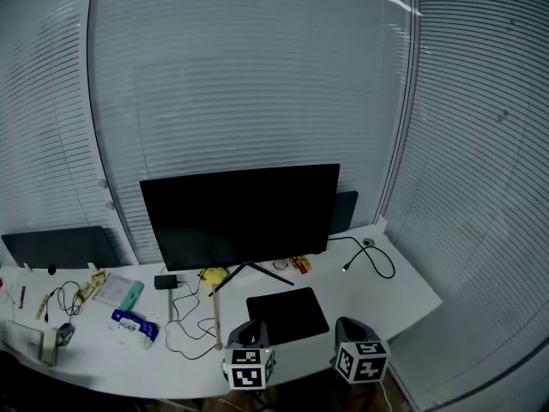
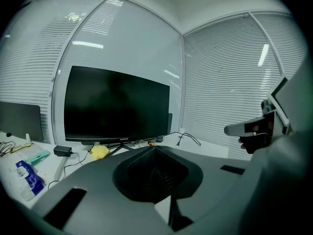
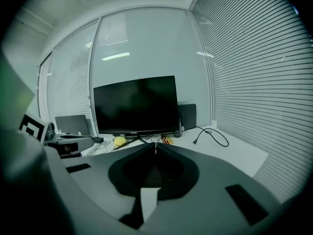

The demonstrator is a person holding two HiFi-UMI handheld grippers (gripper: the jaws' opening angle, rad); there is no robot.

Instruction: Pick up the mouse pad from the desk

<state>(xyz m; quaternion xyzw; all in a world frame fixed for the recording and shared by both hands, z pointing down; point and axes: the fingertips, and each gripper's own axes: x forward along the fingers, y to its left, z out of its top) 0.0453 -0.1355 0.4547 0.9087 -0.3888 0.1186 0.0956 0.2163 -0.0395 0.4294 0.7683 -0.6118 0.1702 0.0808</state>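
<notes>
Head view: a black mouse pad (image 1: 287, 314) lies flat on the white desk (image 1: 403, 294), in front of the dark monitor (image 1: 240, 215). The left gripper (image 1: 250, 326) is at the pad's near-left corner, and the right gripper (image 1: 345, 324) is just beside its right edge.

Left gripper view: the jaws are pressed together with nothing between them, pointing toward the monitor and a yellow object (image 2: 100, 152).

Right gripper view: the jaws are likewise together and empty, with a black cable (image 3: 211, 136) looping on the desk ahead.
</notes>
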